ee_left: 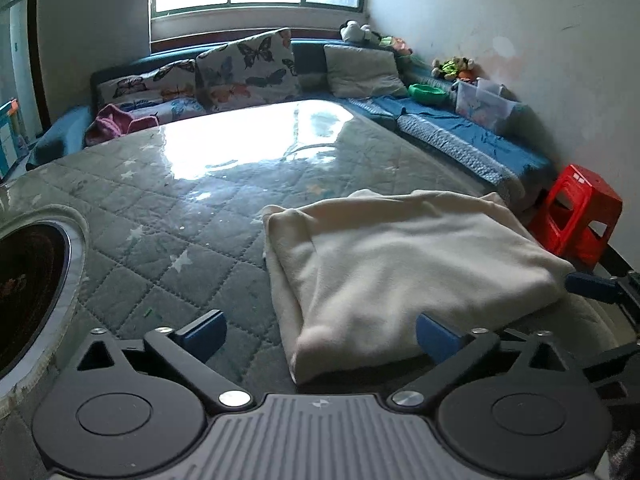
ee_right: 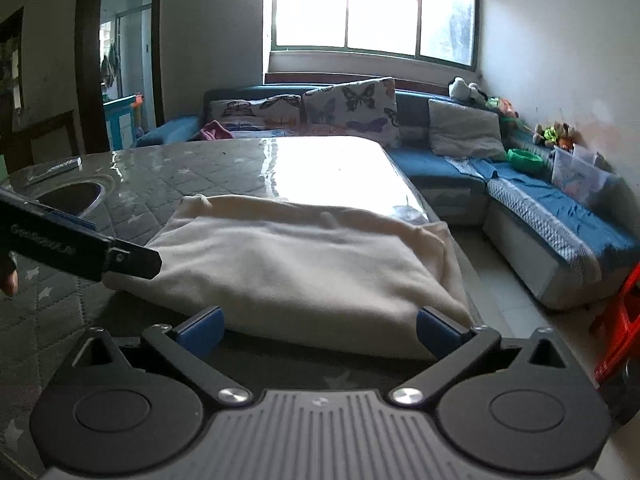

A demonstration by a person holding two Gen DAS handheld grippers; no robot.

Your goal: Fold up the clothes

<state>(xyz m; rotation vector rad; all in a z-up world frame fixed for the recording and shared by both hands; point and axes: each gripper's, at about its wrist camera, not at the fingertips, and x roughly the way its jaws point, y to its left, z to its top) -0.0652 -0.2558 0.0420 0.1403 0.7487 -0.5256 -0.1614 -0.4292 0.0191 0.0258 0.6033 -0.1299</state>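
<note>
Garment, cream, lies folded in a flat block on the table. Left claw has it at 1 o'clock, right claw at 12; both spread, empty.

the cream garment looks like soft, matt fleecy cloth. it sits on a quilted table cover under a glossy clear sheet, and the red stool on the right is shiny plastic.

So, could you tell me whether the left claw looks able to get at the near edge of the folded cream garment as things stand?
Probably yes. The left claw is open, and the cream garment lies just ahead with its near corner between the fingers, nothing in between.
</note>
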